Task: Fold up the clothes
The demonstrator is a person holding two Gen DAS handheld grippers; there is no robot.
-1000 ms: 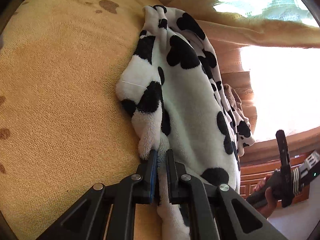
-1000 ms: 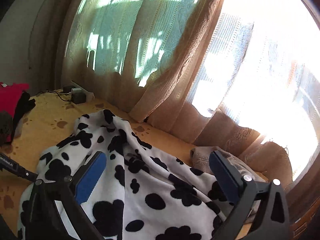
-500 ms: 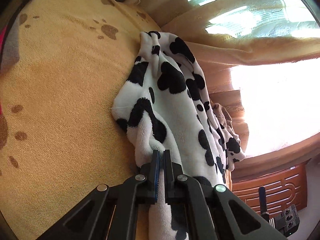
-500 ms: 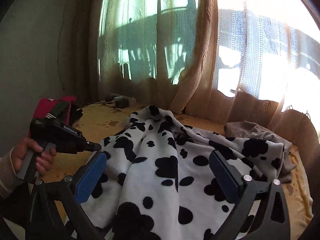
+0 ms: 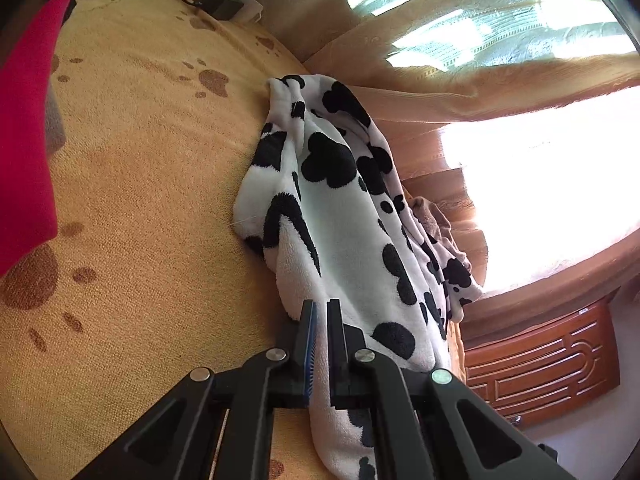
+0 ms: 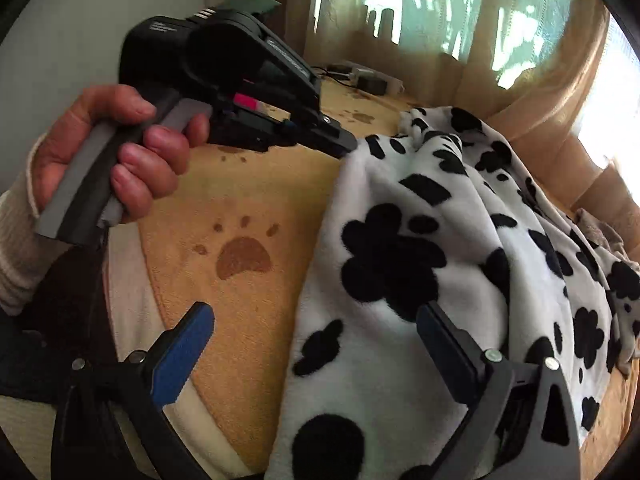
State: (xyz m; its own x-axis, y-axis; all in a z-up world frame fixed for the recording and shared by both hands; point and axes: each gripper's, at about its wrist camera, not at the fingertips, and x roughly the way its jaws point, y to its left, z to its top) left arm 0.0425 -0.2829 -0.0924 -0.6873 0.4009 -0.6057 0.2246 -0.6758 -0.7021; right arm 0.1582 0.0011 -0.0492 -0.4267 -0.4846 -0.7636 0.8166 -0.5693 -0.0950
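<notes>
A white fleece garment with black spots (image 5: 340, 216) lies on a yellow paw-print blanket (image 5: 140, 200). My left gripper (image 5: 321, 312) is shut on the garment's near edge, and the cloth hangs stretched from its pads. The right wrist view shows the same garment (image 6: 420, 264), with the left gripper (image 6: 346, 146) pinching its upper left edge, held by a hand (image 6: 120, 152). My right gripper (image 6: 316, 324) is open wide just above the garment's lower left edge; nothing sits between its fingers.
A red garment (image 5: 24, 140) lies at the blanket's left edge. A power strip with a black adapter (image 5: 220, 0) sits by the tan curtains (image 5: 460, 92). A brownish cloth (image 5: 436, 220) lies behind the spotted garment. A carved wooden panel (image 5: 540, 360) is at the right.
My left gripper closed fully on the garment's edge and lifted it a little. My right gripper swung down and to the left, from facing the curtains to hanging over the garment's lower edge.
</notes>
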